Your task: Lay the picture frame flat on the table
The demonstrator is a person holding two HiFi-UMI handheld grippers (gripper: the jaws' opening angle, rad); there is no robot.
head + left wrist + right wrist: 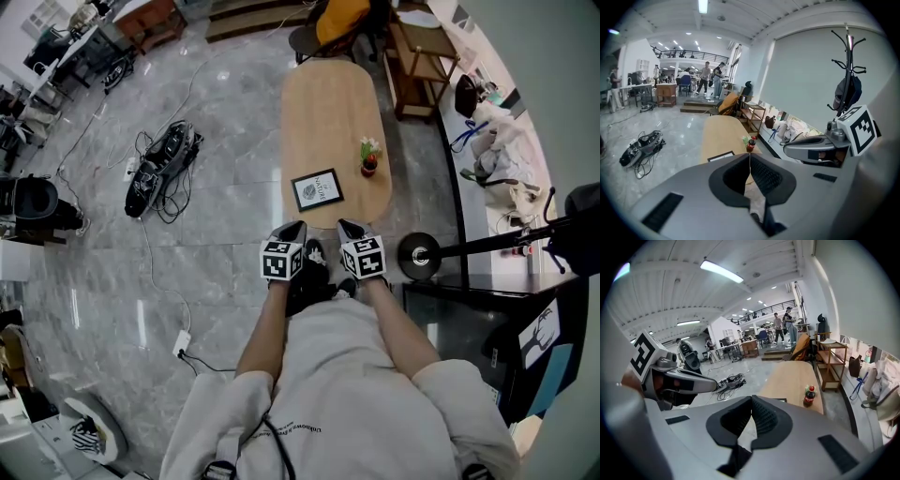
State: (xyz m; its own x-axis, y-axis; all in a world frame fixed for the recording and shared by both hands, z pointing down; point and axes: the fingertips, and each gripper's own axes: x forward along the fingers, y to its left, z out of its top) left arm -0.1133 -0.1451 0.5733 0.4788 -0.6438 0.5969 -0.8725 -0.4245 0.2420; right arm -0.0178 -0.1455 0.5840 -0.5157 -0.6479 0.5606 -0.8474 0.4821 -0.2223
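Note:
The black picture frame (pixel 317 189) lies flat, face up, near the close end of the oval wooden table (pixel 328 103). Both grippers hover side by side just short of that table end, clear of the frame. My left gripper (pixel 294 229) is shut with nothing in it, and so is my right gripper (pixel 347 228). In the left gripper view the closed jaws (pixel 750 156) point along the table, the frame (pixel 721 156) just beyond them to the left. From the right gripper view only a sliver of the frame (pixel 782 400) shows past the closed jaws (pixel 751 398).
A small cola bottle (pixel 369 161) stands right of the frame, near the table's right edge. A bundle of cables and gear (pixel 161 169) lies on the floor to the left. A wooden shelf (pixel 422 56) and a round stand base (pixel 418 255) stand on the right.

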